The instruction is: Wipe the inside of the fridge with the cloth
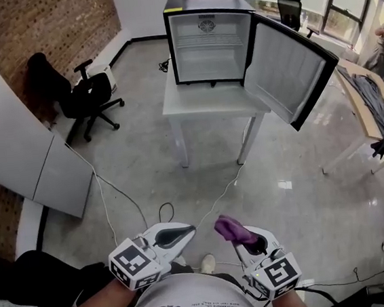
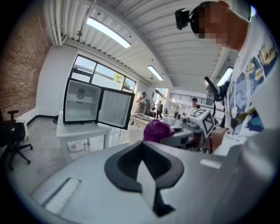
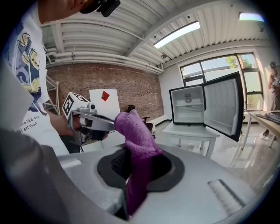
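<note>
A small black fridge [image 1: 208, 45] stands on a white table [image 1: 207, 103] across the room, its door [image 1: 286, 71] swung open to the right and its white inside bare. My right gripper [image 1: 233, 237] is shut on a purple cloth [image 1: 229, 229], which sticks up out of its jaws [image 3: 135, 140]. My left gripper [image 1: 189, 232] is held beside it, shut with nothing in it. Both are close to my body, far from the fridge. In the left gripper view the cloth [image 2: 156, 130] shows beyond the closed jaws.
A black office chair [image 1: 84, 99] stands left of the fridge table. White panels [image 1: 14, 147] lean on the brick wall at left. Cables [image 1: 114, 191] trail over the floor between me and the table. A long table [image 1: 375, 106] with dark fabric stands at right.
</note>
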Tool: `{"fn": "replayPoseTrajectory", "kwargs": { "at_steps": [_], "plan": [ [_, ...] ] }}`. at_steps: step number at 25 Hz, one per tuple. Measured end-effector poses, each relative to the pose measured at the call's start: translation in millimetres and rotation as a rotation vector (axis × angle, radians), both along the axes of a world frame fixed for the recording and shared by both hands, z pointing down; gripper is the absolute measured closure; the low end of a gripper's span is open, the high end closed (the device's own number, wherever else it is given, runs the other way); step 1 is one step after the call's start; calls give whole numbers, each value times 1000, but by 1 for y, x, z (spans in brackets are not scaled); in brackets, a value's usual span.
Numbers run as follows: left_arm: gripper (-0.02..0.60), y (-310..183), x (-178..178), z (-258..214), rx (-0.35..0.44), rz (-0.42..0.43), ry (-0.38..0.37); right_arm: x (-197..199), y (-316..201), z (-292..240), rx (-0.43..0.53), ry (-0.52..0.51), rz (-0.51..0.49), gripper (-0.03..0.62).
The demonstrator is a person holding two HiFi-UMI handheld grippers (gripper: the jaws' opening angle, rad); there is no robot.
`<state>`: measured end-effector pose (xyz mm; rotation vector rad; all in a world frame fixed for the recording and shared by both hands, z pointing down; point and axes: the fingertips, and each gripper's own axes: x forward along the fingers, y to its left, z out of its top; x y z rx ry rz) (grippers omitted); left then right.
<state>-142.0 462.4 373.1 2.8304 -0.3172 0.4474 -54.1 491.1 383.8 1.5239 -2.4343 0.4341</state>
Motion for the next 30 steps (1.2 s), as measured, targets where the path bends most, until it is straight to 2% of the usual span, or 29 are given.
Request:
{"fn": "replayPoseTrajectory", "kwargs": {
  "at_steps": [7, 13, 17, 25, 30],
  "plan": [
    [578, -1, 0, 2, -3, -48, -14, -5, 2, 17, -45, -3, -67, 539],
    [578, -26, 8, 16, -4, -88, -34, 12, -30, 31, -42, -34, -73, 539],
    [578, -48, 1, 6, 5, -95, -17, 5, -50, 26, -51, -37, -77, 539],
    [578, -131, 2, 12, -1, -30, 31, 13, -133, 25, -63, 16, -9, 539],
    [578, -201, -16, -10, 31, 7, 78, -9, -196, 10, -72, 31, 56, 540]
  ]
}}
